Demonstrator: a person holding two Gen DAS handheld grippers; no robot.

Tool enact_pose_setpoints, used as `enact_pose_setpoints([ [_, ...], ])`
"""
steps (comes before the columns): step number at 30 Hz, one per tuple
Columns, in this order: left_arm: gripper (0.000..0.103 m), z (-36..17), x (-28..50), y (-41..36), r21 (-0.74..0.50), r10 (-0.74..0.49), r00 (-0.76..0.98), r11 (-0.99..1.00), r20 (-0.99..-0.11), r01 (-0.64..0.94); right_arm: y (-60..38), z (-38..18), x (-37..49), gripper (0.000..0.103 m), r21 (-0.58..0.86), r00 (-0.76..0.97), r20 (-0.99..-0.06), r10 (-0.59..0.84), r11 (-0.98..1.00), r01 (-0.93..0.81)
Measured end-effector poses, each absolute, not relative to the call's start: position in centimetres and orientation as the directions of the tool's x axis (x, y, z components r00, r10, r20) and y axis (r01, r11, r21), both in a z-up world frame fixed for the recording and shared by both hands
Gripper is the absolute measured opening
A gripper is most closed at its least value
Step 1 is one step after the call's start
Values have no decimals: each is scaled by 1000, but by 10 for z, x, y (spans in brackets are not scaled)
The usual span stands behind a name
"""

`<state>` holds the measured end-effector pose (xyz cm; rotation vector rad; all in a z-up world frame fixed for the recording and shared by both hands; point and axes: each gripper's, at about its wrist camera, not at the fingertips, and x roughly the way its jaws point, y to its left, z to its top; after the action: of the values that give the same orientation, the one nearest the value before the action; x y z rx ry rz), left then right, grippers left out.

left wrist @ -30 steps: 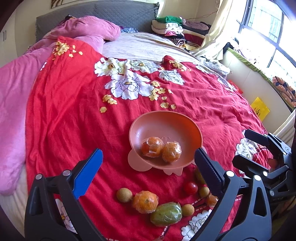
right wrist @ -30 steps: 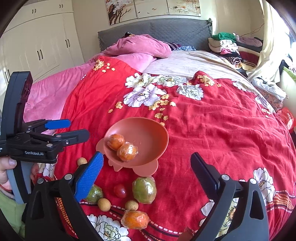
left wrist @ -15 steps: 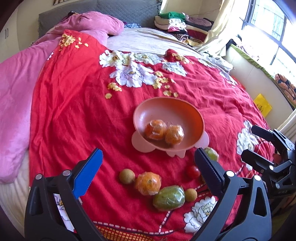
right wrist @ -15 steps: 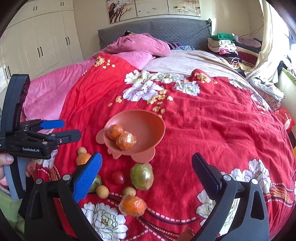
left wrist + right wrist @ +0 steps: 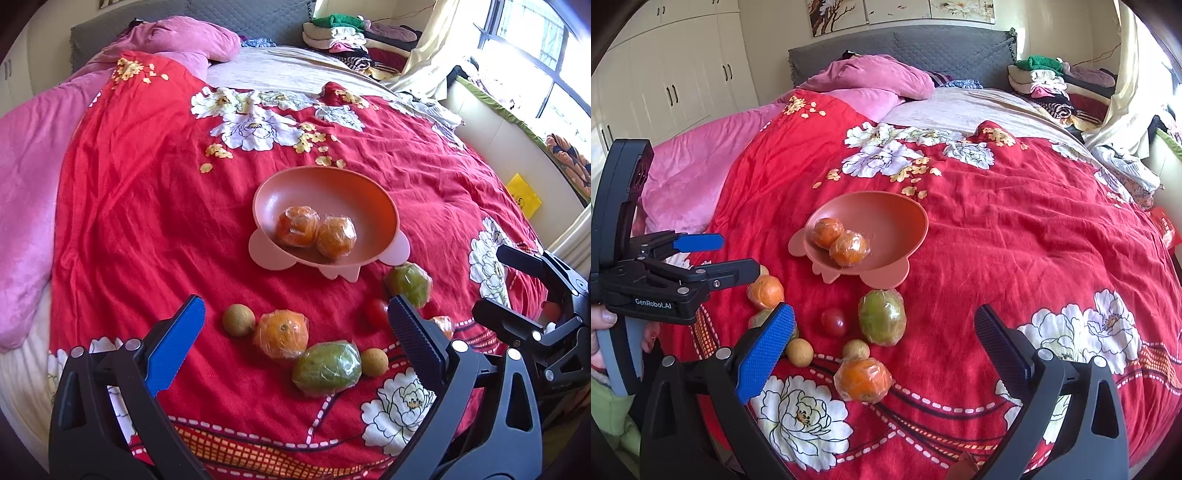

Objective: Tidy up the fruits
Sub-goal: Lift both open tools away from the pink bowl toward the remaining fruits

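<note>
Nearest: left gripper (image 5: 293, 332) and right gripper (image 5: 882, 339), fingers of both spread wide and holding nothing, above a red quilt (image 5: 147, 206) on the bed. Loose fruit on the quilt: wrapped orange (image 5: 281, 334), green fruit (image 5: 327, 365), two longans (image 5: 238, 319), cherry tomato (image 5: 375, 312), second green fruit (image 5: 410, 282) just before the bowl. Beyond: pink bowl (image 5: 332, 184) containing two wrapped oranges (image 5: 297, 226), touching; farthest, pink pillow (image 5: 184, 38).
</note>
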<state>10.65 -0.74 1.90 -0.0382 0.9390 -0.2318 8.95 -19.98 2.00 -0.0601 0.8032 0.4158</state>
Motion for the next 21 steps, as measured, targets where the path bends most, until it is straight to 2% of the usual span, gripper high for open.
enact_pose_setpoints([
  [21, 93, 1, 84, -3, -158, -227, 518, 972, -825, 175, -196, 2, 74, 98, 104, 580, -741, 338, 911, -398],
])
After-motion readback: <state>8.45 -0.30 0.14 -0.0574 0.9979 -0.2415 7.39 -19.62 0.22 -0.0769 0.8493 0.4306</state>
